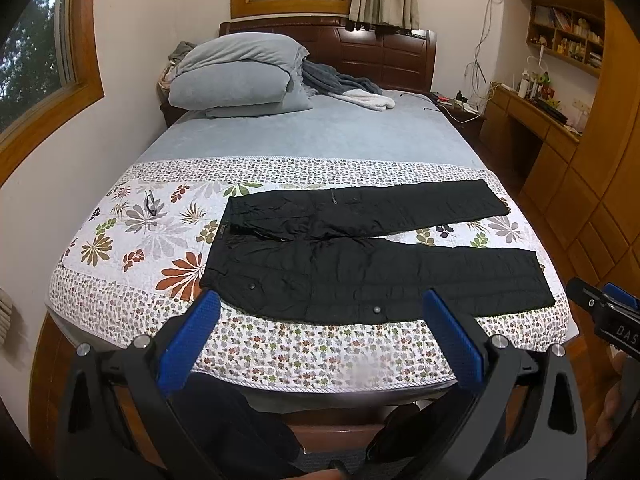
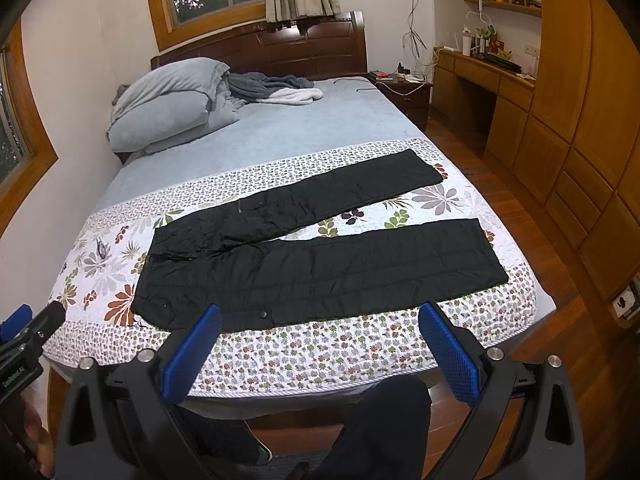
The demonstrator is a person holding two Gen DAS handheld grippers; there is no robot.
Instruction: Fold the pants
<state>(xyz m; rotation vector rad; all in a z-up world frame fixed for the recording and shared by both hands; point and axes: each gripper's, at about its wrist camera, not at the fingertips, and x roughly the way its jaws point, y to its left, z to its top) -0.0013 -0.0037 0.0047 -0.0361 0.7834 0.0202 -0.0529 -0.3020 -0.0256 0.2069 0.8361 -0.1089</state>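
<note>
Left wrist: pants lie flat beyond both tongs (wide apart, empty)

The pants are black, of a quilted, slightly puffy fabric, and lie spread flat and unfolded across the foot of the bed, on its floral quilt. The waistband points to the left and both legs run out to the right, parted in a narrow V so that a strip of quilt shows between them. The far leg angles away toward the headboard side; the near leg lies close to the bed's front edge. Small round snaps dot the near leg's lower seam.
</note>
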